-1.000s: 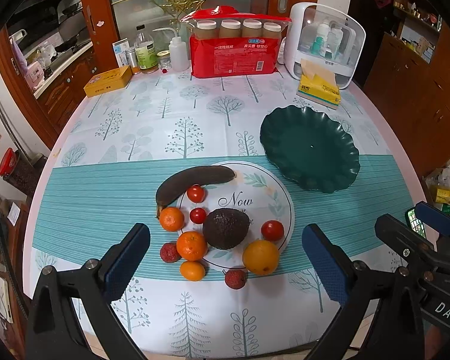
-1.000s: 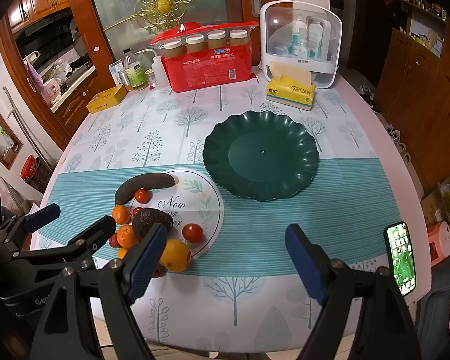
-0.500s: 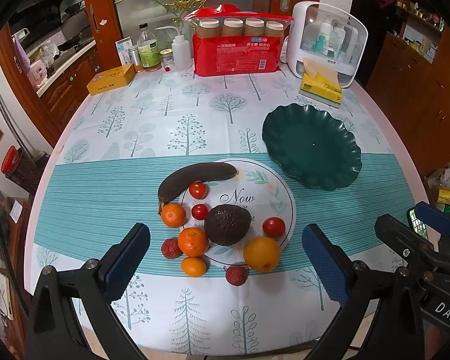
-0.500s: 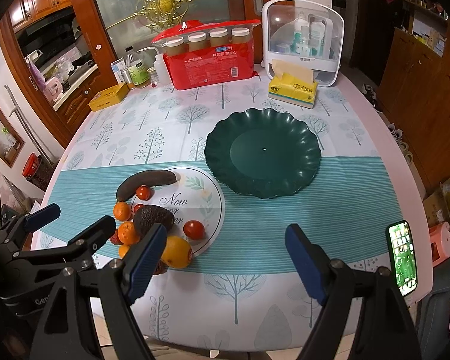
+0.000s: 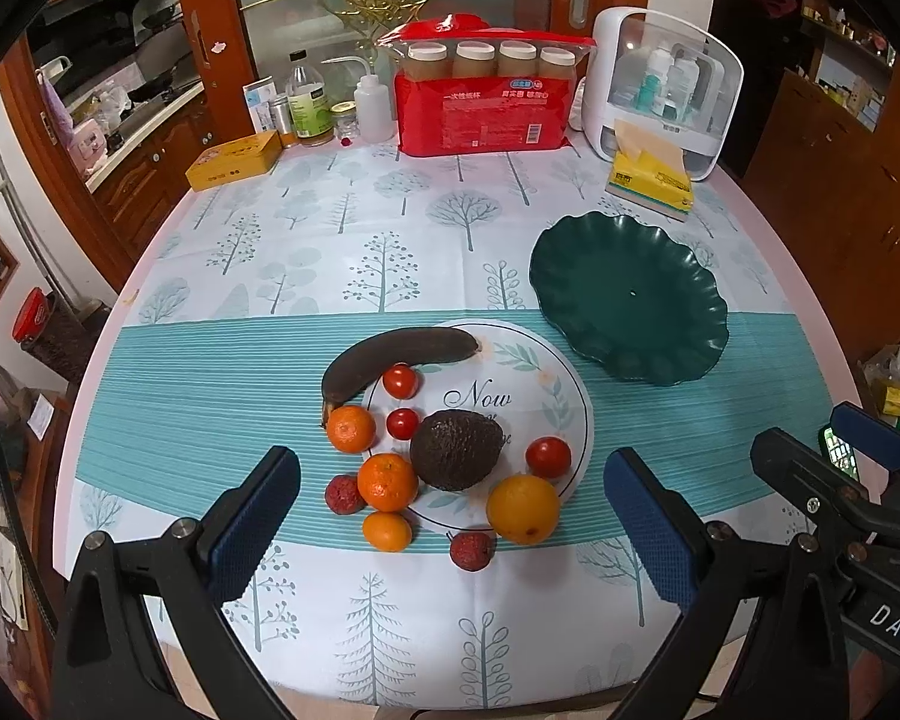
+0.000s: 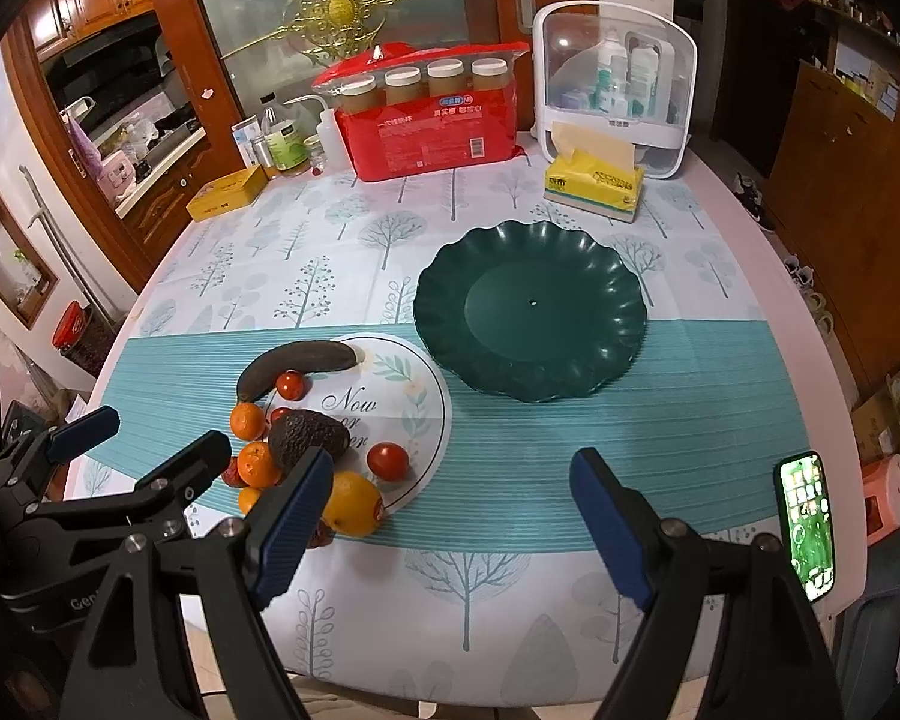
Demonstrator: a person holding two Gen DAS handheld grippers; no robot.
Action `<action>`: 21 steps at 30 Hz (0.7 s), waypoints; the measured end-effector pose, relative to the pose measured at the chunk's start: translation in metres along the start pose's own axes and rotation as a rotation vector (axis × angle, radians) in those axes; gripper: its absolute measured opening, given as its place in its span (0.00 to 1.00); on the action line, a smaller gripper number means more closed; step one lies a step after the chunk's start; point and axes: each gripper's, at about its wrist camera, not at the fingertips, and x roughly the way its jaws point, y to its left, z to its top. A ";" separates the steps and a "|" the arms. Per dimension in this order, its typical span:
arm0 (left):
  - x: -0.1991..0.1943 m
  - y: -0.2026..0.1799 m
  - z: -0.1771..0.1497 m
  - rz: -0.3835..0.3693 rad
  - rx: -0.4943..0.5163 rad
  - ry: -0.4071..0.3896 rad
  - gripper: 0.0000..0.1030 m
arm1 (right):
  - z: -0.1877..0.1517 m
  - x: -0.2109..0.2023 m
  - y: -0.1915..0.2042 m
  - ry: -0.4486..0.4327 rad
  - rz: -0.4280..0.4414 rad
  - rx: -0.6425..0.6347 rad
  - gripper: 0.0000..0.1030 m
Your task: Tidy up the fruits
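A pile of fruit lies around a round printed mat (image 5: 528, 372) near the table's front: a dark banana (image 5: 390, 351), an avocado (image 5: 456, 449), an orange (image 5: 522, 507), three mandarins (image 5: 387, 480), cherry tomatoes (image 5: 548, 456) and lychees (image 5: 469, 549). An empty dark green scalloped plate (image 5: 630, 294) (image 6: 531, 306) sits to the right of the mat. My left gripper (image 5: 450, 534) hovers open above the table's front edge, just short of the fruit. My right gripper (image 6: 450, 522) is open too, further right, with the orange (image 6: 353, 503) by its left finger.
Along the back stand a red pack of jars (image 5: 480, 102), a white cosmetics case (image 5: 666, 84), a yellow tissue pack (image 5: 651, 183), bottles (image 5: 309, 102) and a yellow tin (image 5: 234, 159). A lit phone (image 6: 807, 525) lies at the right table edge.
Both views have drifted slightly backward and up from the table. The fruit, the plate and both grippers' openings are unchanged.
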 end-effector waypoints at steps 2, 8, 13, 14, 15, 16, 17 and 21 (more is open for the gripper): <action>-0.001 -0.002 0.001 0.006 -0.003 -0.002 0.98 | 0.001 0.000 -0.001 -0.002 0.005 -0.005 0.80; -0.005 -0.008 0.003 0.024 -0.007 -0.014 0.98 | 0.005 -0.002 -0.006 -0.018 0.015 -0.014 0.80; -0.010 -0.009 0.002 0.048 -0.011 -0.026 0.98 | 0.007 -0.004 -0.009 -0.029 0.035 -0.014 0.80; -0.011 -0.008 0.002 0.052 -0.014 -0.026 0.98 | 0.008 -0.004 -0.009 -0.029 0.041 -0.018 0.80; -0.012 -0.008 0.002 0.055 -0.017 -0.027 0.98 | 0.008 -0.004 -0.008 -0.031 0.044 -0.021 0.80; -0.012 -0.007 0.002 0.058 -0.020 -0.027 0.98 | 0.008 -0.004 -0.008 -0.032 0.047 -0.024 0.80; -0.013 -0.007 0.001 0.061 -0.021 -0.026 0.98 | 0.008 -0.004 -0.008 -0.033 0.051 -0.027 0.80; -0.014 -0.006 -0.002 0.075 -0.031 -0.021 0.98 | 0.007 -0.002 -0.008 -0.027 0.069 -0.033 0.80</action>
